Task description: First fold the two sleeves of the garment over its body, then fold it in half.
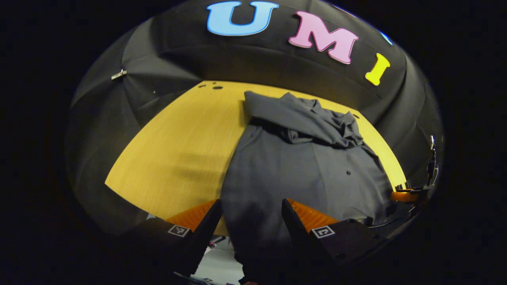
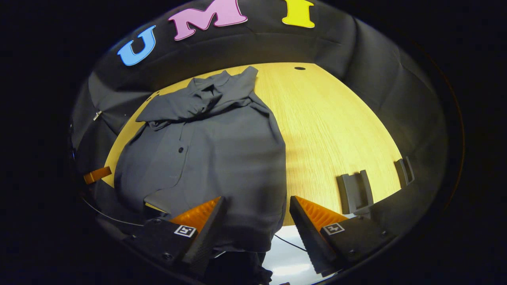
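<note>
Left gripper point(image 1: 250, 221), fingers spread wide and grasping nothing, hangs at the near hem of a dark grey shirt point(image 1: 293, 174) spread on a yellow wooden table point(image 1: 182, 150); the cloth lies between the parted fingers with neither pressing on it. In the right gripper view, the right gripper point(image 2: 257, 219) hangs likewise released over the shirt point(image 2: 210, 154) at the hem's other corner, its fingers well apart and the fabric's edge falling between them over the table's point(image 2: 336, 118) near edge.

The shirt lies flat along the table with its collar end toward the booth's far wall. Both sleeves point(image 1: 309, 118) sit bunched across the upper chest in a rumpled heap just below the collar, seen also in the right gripper view point(image 2: 190, 105). A button point(image 1: 348, 173) shows on the placket below the heap.

Beside the shirt, toward the table's near edge, two grey slotted blocks point(image 2: 355, 192) stand on the bare wood, well apart from the cloth. At the shirt's other side, the left gripper shows as an orange tip point(image 2: 97, 174) at the table's rim.
</note>
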Available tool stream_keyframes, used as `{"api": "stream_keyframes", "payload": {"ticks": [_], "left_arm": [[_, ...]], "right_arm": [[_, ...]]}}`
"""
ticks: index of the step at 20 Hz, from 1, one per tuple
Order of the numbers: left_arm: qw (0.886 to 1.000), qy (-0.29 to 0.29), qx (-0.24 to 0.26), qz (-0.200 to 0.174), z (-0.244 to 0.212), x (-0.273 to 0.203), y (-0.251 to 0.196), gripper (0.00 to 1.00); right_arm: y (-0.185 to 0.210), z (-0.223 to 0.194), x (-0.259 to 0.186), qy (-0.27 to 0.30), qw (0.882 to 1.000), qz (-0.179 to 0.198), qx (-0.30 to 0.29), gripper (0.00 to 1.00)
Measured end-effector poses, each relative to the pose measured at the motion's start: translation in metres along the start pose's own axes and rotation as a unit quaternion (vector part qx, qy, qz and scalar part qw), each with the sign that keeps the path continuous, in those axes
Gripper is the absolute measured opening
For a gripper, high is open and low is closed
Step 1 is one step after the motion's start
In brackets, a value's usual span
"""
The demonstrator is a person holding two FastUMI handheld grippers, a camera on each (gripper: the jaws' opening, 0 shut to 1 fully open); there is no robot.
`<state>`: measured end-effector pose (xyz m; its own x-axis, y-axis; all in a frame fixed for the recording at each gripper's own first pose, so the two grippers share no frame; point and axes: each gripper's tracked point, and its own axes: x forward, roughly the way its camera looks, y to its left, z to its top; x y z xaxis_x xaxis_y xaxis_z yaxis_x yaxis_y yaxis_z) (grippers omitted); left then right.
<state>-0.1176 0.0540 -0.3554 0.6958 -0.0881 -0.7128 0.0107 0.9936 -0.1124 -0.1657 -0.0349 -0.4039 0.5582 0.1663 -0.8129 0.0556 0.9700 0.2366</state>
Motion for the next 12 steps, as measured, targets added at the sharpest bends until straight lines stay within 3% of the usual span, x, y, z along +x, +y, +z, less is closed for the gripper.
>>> {"api": "stream_keyframes", "payload": {"ticks": [4,12], "left_arm": [[0.998,0.055,0.014,0.004,-0.039,0.010,0.013,0.95],[0.997,0.069,0.044,-0.009,-0.029,0.028,-0.010,0.96]], "right_arm": [[0.008,-0.005,0.008,0.008,1.000,0.005,0.005,0.99],[0.020,-0.008,0.024,0.016,1.000,0.003,-0.011,0.99]]}}
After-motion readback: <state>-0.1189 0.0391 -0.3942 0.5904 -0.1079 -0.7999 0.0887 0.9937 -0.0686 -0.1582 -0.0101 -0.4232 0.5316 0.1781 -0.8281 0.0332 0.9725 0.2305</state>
